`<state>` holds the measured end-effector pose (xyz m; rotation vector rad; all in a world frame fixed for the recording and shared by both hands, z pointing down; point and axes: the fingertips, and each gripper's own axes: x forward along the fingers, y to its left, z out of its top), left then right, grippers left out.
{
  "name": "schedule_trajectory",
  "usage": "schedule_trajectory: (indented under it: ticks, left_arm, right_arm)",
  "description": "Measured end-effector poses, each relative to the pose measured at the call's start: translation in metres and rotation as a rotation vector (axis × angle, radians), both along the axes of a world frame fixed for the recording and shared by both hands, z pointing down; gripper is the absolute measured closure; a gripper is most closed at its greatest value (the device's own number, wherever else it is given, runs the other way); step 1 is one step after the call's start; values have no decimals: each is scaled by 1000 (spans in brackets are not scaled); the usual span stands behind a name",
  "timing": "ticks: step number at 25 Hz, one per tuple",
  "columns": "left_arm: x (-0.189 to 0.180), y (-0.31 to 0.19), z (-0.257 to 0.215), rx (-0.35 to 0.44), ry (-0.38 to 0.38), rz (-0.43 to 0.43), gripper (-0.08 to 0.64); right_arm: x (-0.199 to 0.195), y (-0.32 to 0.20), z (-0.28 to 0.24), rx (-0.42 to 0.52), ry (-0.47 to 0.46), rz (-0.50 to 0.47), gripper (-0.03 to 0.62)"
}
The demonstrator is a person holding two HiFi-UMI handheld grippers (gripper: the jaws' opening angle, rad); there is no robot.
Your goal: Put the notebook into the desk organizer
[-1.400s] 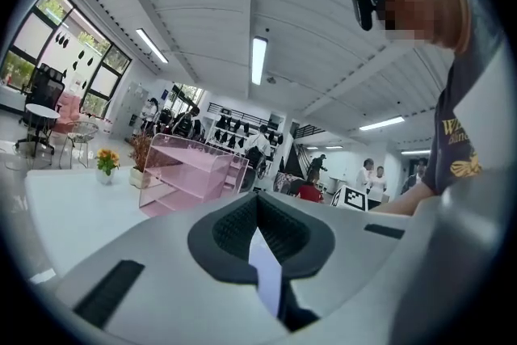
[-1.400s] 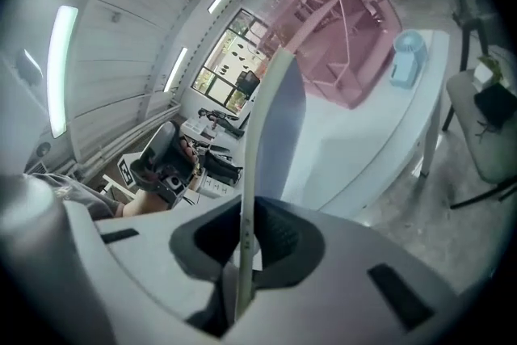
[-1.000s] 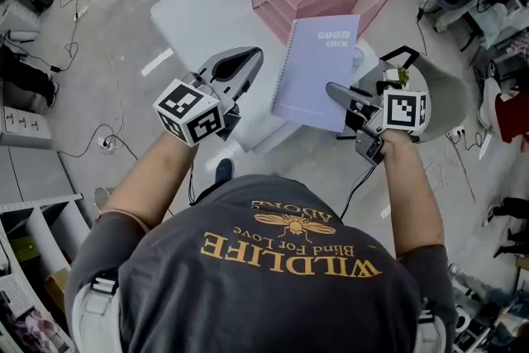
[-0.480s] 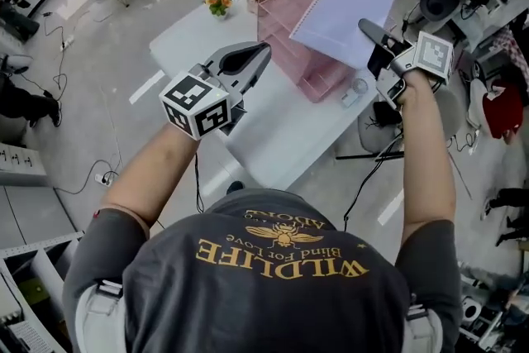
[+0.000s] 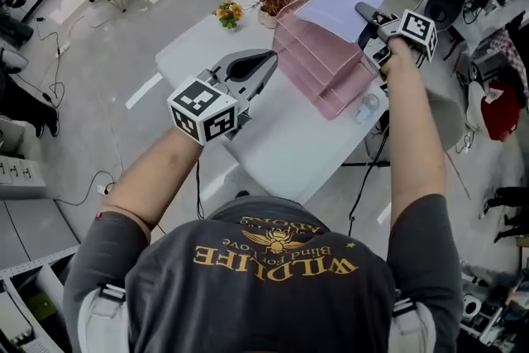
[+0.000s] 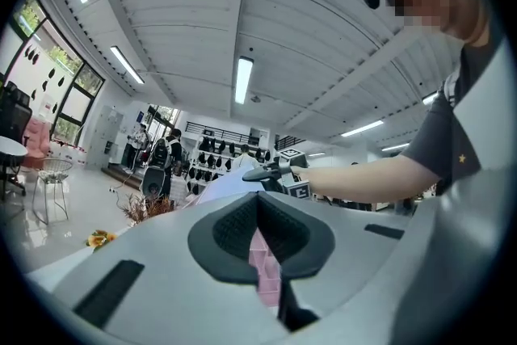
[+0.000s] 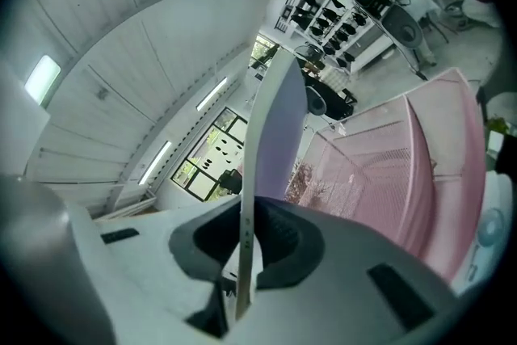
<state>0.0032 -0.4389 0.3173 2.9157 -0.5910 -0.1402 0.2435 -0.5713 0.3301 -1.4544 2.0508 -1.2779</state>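
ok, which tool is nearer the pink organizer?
Right. The right tool holds the notebook just above the organizer; the left tool hangs over the table, clear of it.

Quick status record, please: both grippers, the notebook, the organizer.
right gripper: jaws shut on the notebook's edge
notebook: lavender cover, held in the air over the organizer's top, not yet in a tray
desk organizer: pink, tiered, standing on the white table
left gripper: jaws together, nothing between them, above the table beside the organizer
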Motion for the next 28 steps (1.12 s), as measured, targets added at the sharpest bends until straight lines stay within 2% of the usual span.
schedule_trajectory:
  ticks: [4,8,10,15,17,21,25,27,28]
  left_arm:
    - [-13,-12,4,-16,-4,-2,563]
    - [-25,-22,10,-33,0,-8,563]
    - [-29,-25,12,-41,0,-7,563]
    - [-31,-28,15,-46,-2,5,563]
    - [-31,-28,15,-48,-1,13,563]
    - [-33,-31,15,-55,0,19,563]
    - [-34,-36,19,-64,0,21,563]
    - [-34,-37,19,-69,1,24,563]
    - [-35,-36,19,-70,3,25,563]
  right_arm:
    - [-1,-18,30,-77,-16,29,561]
    - [5,-20,63,-181,57,64,549]
    - [5,-22,69,-216,164,61,537]
    - [7,-25,87,-372,575,23,506]
    - [9,-23,96,-432,703,11,480]
    - [12,-18,113,-510,854,-21,425]
    - [16,-19,116,-537,948,-15,377]
    - [22,-19,113,-541,1001,2,317]
    - [24,-18,112,-540,1026,9,240]
